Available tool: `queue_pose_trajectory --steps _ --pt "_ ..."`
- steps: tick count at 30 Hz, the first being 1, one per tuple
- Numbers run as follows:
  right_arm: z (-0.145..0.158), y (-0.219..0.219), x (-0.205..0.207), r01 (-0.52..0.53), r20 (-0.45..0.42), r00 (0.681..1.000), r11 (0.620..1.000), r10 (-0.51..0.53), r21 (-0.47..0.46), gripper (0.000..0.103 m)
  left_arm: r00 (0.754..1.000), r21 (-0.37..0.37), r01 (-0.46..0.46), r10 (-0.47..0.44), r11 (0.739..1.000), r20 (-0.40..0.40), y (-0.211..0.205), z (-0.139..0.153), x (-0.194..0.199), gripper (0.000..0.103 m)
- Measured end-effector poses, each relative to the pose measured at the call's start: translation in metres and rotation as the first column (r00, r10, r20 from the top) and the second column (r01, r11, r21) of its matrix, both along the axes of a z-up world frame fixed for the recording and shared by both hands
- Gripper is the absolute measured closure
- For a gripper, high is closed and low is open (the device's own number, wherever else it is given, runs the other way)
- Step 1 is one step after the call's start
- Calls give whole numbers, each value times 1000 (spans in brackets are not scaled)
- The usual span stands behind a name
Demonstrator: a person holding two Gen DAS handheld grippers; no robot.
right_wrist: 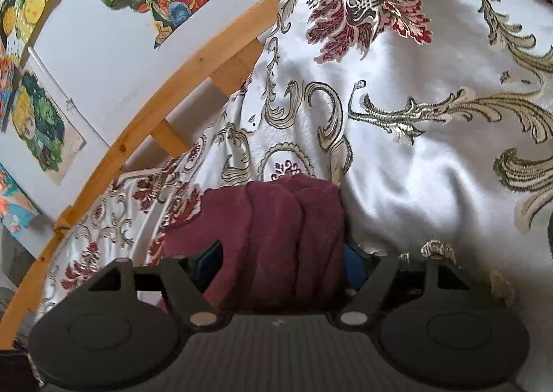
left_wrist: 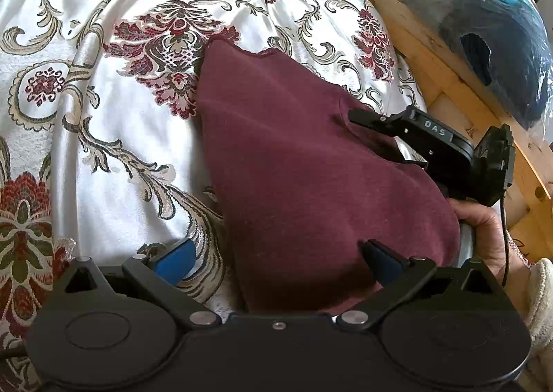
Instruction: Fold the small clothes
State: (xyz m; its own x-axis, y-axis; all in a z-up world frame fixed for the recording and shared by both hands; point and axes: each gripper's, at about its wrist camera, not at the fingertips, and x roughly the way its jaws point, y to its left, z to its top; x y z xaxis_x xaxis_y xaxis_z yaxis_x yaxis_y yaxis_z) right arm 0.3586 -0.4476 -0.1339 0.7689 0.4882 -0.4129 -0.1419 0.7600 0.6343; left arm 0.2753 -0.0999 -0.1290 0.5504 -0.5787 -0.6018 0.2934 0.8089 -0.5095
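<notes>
A maroon garment (left_wrist: pixel 304 164) lies on a white bedspread (left_wrist: pixel 114 157) with red and gold floral patterns. My left gripper (left_wrist: pixel 276 260) is open at its near edge; the cloth drapes between the blue-padded fingers (left_wrist: pixel 176 260). My right gripper (left_wrist: pixel 376 119) comes in from the right in the left wrist view, its fingertip on the cloth. In the right wrist view the right gripper (right_wrist: pixel 281 260) has bunched maroon cloth (right_wrist: pixel 287 236) filling the gap between its fingers, which stand fairly wide; a firm grip cannot be judged.
A wooden bed frame (left_wrist: pixel 449 81) runs along the right and back. A blue bag in plastic wrap (left_wrist: pixel 494 46) sits beyond it. Colourful drawings (right_wrist: pixel 45 126) hang on the white wall behind the frame (right_wrist: pixel 138 146). A hand in a cream sleeve (left_wrist: pixel 484 229) holds the right gripper.
</notes>
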Motion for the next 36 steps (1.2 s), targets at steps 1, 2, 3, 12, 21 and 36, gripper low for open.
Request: queue_pose_trajectory --steps 1,2,3,12,21,36 --pt "0 -2 -1 1 -7 1000 1000 -1 24 26 1000 -1 1 -1 1000 0 0 0 0 1" --pt "-1 -7 -1 2 -15 1000 998 -1 64 26 1000 -2 2 -2 1000 -1 1 0 0 1" --pt "-2 -10 -1 4 -23 1000 995 -2 95 27 1000 -5 3 -3 1000 -1 1 -1 1 1" --pt "-22 -29 4 64 -115 993 970 -37 236 64 1000 -70 -13 13 997 -6 11 0 1 1" --pt "-19 -21 5 60 -118 992 982 -39 177 64 997 -312 -13 -10 950 -71 21 -5 16 1" --pt "-9 -7 1 58 -97 994 997 -52 56 69 989 -181 43 -68 983 -133 8 -12 23 26"
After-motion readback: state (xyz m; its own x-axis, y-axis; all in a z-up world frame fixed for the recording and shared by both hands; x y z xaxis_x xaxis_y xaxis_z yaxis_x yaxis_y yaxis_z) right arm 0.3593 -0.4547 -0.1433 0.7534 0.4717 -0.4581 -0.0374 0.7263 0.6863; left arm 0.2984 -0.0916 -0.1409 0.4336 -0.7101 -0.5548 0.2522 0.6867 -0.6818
